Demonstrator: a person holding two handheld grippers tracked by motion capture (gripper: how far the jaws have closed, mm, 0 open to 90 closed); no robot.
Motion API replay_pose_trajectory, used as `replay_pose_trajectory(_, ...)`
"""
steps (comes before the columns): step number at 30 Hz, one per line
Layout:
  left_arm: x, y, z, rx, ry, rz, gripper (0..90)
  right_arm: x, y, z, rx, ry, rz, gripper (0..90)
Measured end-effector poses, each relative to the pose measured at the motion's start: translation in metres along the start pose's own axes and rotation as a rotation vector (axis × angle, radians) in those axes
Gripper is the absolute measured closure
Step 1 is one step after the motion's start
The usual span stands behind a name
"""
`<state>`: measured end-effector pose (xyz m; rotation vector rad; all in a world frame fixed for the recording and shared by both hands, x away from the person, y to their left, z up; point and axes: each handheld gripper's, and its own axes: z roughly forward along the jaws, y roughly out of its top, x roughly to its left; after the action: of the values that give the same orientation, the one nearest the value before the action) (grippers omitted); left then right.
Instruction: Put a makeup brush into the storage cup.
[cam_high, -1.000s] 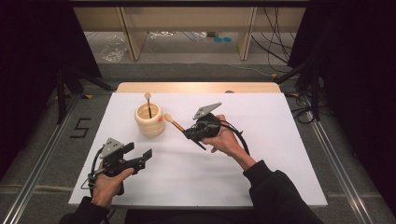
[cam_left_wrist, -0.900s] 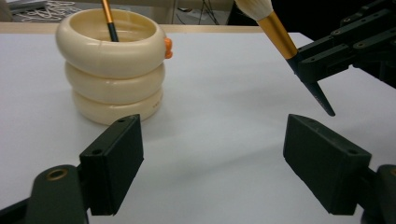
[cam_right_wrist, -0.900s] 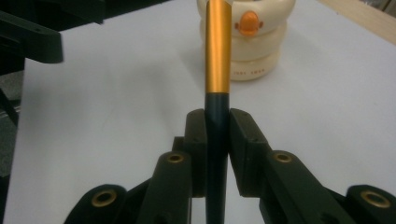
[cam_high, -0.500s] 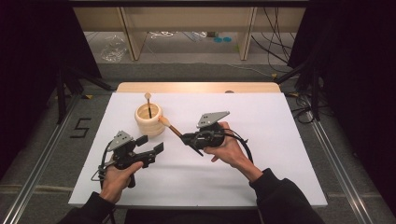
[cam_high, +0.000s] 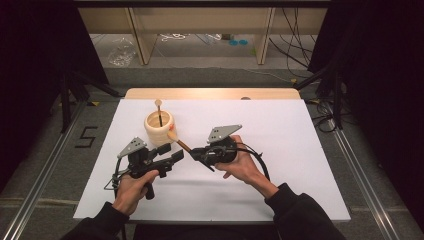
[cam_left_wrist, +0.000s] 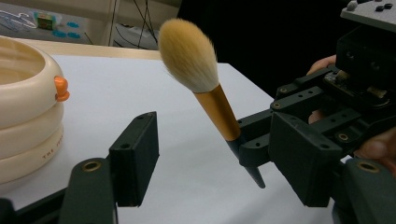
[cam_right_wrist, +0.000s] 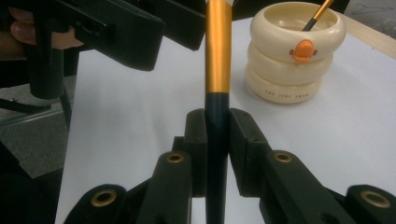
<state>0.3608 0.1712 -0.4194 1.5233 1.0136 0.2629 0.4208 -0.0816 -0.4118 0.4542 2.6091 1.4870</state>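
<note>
The right gripper clamps a makeup brush beside the cream holder, seemingly clear of the gaping left gripper.

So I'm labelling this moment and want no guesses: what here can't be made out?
- Brush: in the right gripper view the top edge cuts off its bristles, and the right gripper hides the handle's tail.
- Holder: cut off by the left edge in the left gripper view; its inside is hidden by its rim.
- Second brush in the holder: too small in the high view to tell its type.
- Holder's lettering: too small to read fully.
</note>
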Motion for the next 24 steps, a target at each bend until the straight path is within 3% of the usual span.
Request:
replay_pose_trajectory(10,-0.0006,0.0002,0.0041,0.007,-0.002,0.027,37.6,0.0043,0.0001,0.0025,-0.016,0.01,0.004,78.2)
replay_pose_trajectory(14,-0.001,-0.0002,0.0055,0.003,0.018,0.04,39.6,0.0056,-0.0003,0.0046,-0.036,0.014,0.012,78.2)
replay_pose_trajectory(17,0.0006,0.0006,0.0047,-0.001,0.009,0.061,42.2,0.0067,0.0002,0.0053,-0.031,0.028,0.013,78.2)
replay_pose_trajectory(24,-0.001,-0.0001,0.0057,-0.005,-0.011,0.059,48.1,0.0098,0.0009,0.0065,-0.06,0.028,0.025,78.2)
